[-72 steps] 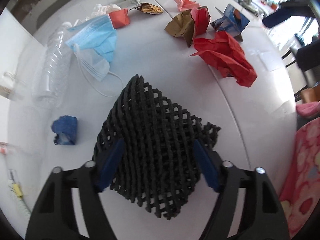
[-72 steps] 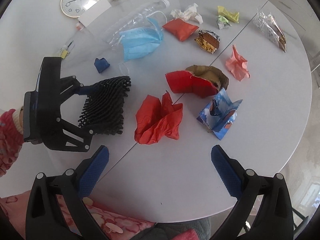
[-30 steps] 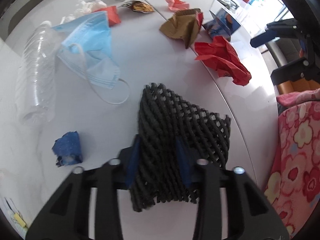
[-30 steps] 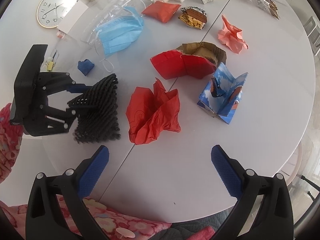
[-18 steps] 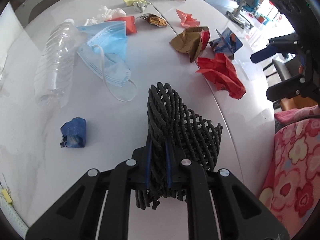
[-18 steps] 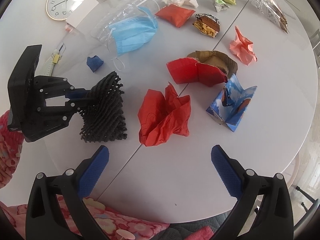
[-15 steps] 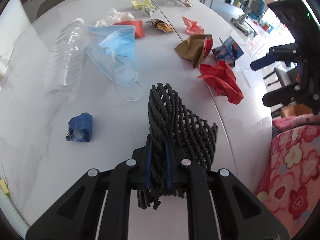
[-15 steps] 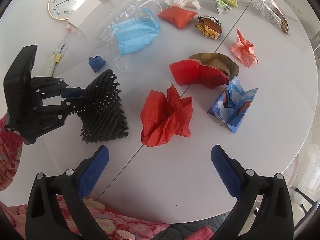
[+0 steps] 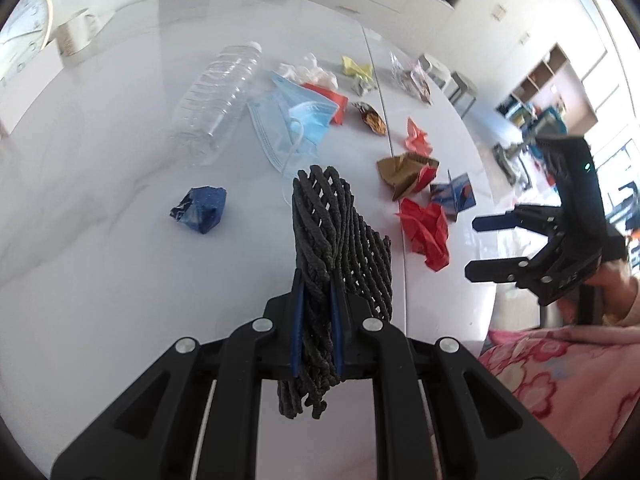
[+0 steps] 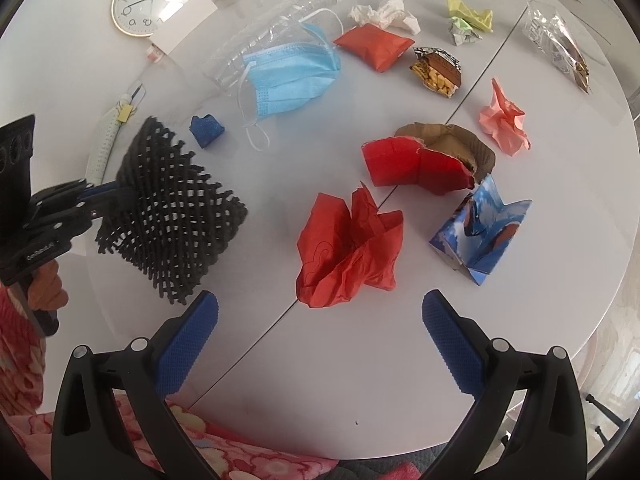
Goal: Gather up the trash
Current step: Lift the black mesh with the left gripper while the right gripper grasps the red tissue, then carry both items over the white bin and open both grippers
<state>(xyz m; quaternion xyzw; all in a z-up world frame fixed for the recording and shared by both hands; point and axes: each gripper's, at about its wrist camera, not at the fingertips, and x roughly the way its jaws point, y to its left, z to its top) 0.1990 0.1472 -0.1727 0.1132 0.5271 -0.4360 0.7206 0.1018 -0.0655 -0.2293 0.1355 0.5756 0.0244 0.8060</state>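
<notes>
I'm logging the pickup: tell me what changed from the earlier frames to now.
The left gripper closed on the black foam net, squeezing it flat between its pads, and lifted it clear of the table. The right gripper stayed open near the table's edge; the red crumpled paper, face mask and other litter did not move.

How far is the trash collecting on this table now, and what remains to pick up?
Early stage; nothing looks collected yet. In hand: the left gripper has its jaws shut on the black foam net, held off the white table. The right gripper hangs open and empty over the red crumpled paper. Left: the blue face mask, clear plastic bottle, small blue wad, red carton, and other wrappers.
</notes>
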